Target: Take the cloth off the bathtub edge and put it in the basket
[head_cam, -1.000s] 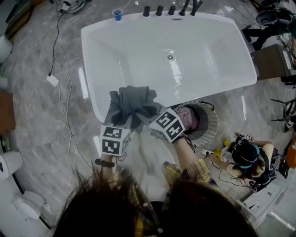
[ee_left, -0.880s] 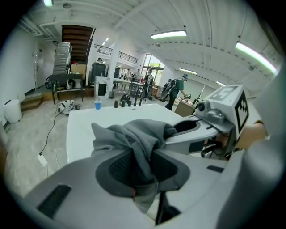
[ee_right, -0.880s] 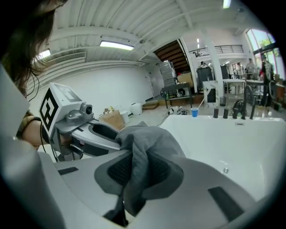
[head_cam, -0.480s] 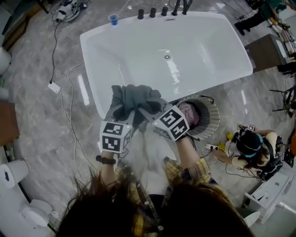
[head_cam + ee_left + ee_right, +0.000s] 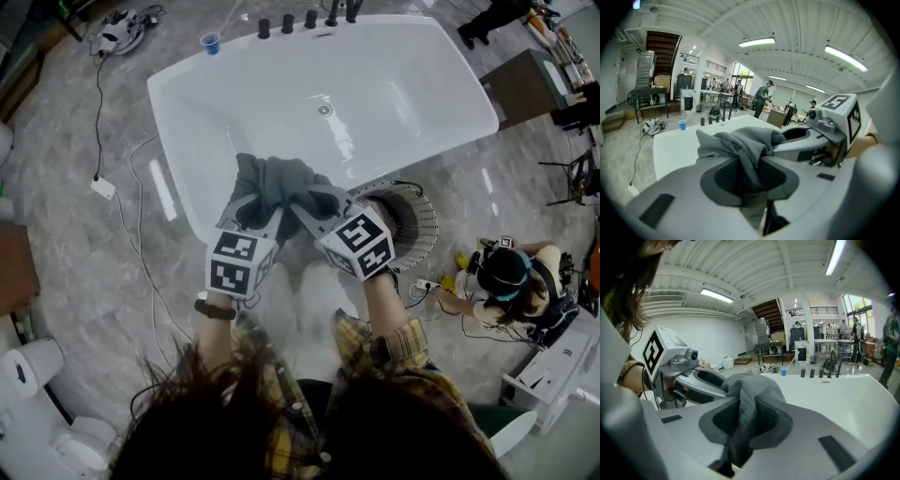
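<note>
A bunched grey cloth (image 5: 277,190) hangs over the near edge of the white bathtub (image 5: 394,103), held up by both grippers. My left gripper (image 5: 263,217) is shut on the cloth's left side; in the left gripper view the cloth (image 5: 740,143) is pinched between its dark pads. My right gripper (image 5: 307,214) is shut on the right side, with the cloth (image 5: 752,397) folded down between its pads. The round wire basket (image 5: 424,230) stands on the floor just right of the right gripper, with something pink inside.
A blue cup (image 5: 210,42) and dark taps (image 5: 309,19) sit on the tub's far rim. A white cable (image 5: 131,206) runs along the marble floor at left. A person (image 5: 511,281) crouches at right among gear. A white toilet (image 5: 37,412) stands at lower left.
Both grippers keep their hold on the cloth and have drifted slightly right, nearer the basket. The head camera has shifted, so the tub sits higher in view.
</note>
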Motion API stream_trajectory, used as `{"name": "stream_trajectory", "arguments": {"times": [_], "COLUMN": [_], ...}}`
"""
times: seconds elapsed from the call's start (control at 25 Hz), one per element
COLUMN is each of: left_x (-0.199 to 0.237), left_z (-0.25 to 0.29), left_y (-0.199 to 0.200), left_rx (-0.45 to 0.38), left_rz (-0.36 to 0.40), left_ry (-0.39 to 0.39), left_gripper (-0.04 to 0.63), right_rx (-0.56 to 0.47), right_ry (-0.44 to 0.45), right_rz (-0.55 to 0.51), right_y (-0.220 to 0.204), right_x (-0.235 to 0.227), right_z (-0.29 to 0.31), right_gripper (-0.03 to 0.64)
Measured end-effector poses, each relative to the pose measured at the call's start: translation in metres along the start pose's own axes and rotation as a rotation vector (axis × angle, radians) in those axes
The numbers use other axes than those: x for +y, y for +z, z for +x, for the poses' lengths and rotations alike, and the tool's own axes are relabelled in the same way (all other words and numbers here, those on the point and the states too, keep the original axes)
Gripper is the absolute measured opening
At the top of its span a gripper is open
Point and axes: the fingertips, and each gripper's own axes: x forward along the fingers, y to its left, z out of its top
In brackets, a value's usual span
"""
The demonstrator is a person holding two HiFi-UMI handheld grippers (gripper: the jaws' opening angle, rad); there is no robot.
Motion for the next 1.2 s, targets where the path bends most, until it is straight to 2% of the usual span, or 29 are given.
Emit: {"name": "stream_trajectory", "arguments": {"times": [0.4,0.72,1.0,1.2], "left_x": [-0.071,-0.145,-0.217,-0.274], "left_z": [0.033,0.061,0.083,0.101], "left_y": [0.072,0.13,0.175,0.19], "left_rx": [-0.058,-0.147,-0.184,-0.199], "left_rz": [0.107,0.158,0.236,0.284], "left_ry": [-0.086,-0.181,-0.27,-0.328], "left_gripper": [0.109,0.109,0.109,0.109], "right_rx": [-0.071,-0.116,-0.162,-0.183], "right_ry": [-0.14,-0.263,-0.384,-0.45], "right_rz": [-0.012,-0.07,-0.105,-0.091], "right_y": [0.025,0.039,0.049,0.036], "right_x": [-0.061,-0.108,-0.148,-0.171], "right_z": [-0.082,-0.165,-0.245,-0.3], "right_gripper": [0.067,0.067,0.067,0.067]}}
